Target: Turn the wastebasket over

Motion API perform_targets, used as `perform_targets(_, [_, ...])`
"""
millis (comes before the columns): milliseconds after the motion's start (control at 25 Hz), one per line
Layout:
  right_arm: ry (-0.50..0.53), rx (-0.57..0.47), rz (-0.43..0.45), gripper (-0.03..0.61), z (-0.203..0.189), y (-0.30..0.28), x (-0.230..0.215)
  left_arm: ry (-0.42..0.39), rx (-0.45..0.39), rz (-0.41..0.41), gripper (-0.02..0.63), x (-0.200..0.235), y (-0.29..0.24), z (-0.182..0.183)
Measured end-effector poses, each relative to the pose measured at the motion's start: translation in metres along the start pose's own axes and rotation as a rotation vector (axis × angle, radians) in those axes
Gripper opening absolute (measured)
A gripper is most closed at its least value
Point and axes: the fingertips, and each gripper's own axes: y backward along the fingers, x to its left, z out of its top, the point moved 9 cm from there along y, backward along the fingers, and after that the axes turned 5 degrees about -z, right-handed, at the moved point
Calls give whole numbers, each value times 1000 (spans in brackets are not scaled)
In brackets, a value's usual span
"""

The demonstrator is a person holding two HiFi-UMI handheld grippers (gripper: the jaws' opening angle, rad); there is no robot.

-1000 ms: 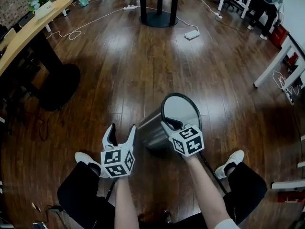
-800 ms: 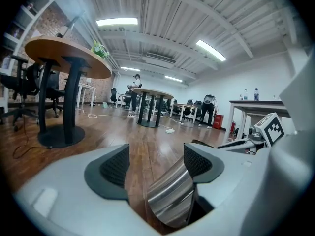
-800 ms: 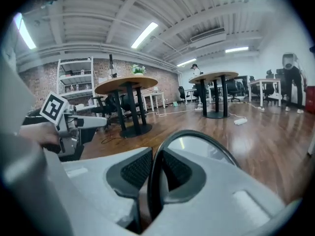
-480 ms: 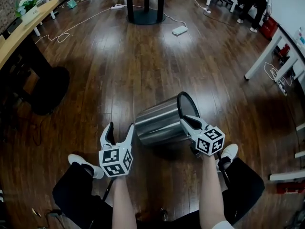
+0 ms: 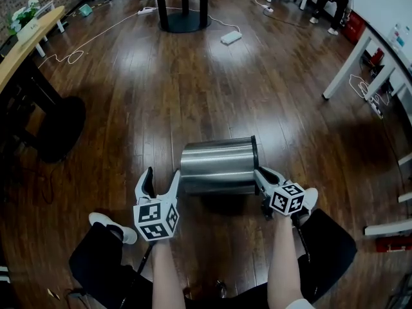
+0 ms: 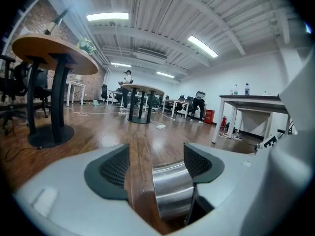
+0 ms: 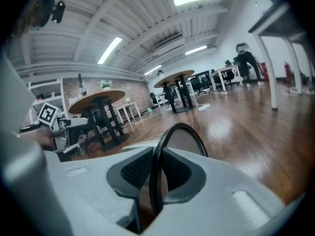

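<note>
Wastebasket (image 5: 217,166), shiny steel cylinder with black rim, lying sideways down by brown wooden floor (image 5: 193,76), halfway flipped. Rim pinched in right gripper (image 5: 262,177) for leverage. Left gripper (image 5: 162,176) spread wide at closed end, probably not touching, ready to steady.

The right gripper (image 5: 262,177) has tipped the wastebasket (image 5: 215,167) onto its side.

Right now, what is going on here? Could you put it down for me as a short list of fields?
Object: steel wastebasket, on its side
Mouth: faces the right gripper
Right gripper: jaws shut on the rim
Left gripper: jaws apart, by the closed end, clamping nothing
Surface: wooden floor
Stage: tipped halfway, not yet upside down
</note>
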Motion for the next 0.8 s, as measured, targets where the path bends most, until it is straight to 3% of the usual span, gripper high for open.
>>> perform_targets(160, [-212, 1, -36, 55, -54, -5, -17, -25, 7, -3, 371, 0, 0, 2])
perform_targets(240, [-244, -21, -38, 49, -59, -8, -15, -27, 9, 4, 371, 6, 0, 1])
perform_targets(400, [-200, 3, -53, 55, -54, -12, -11, -10, 43, 3, 368, 18, -6, -11])
perform_targets(600, [-140, 27, -93, 63, -51, -12, -8, 21, 114, -73, 362, 33, -37, -34])
perform_targets(800, [-75, 68, -133, 196, -49, -10, -8, 36, 183, -143, 357, 44, -61, -53])
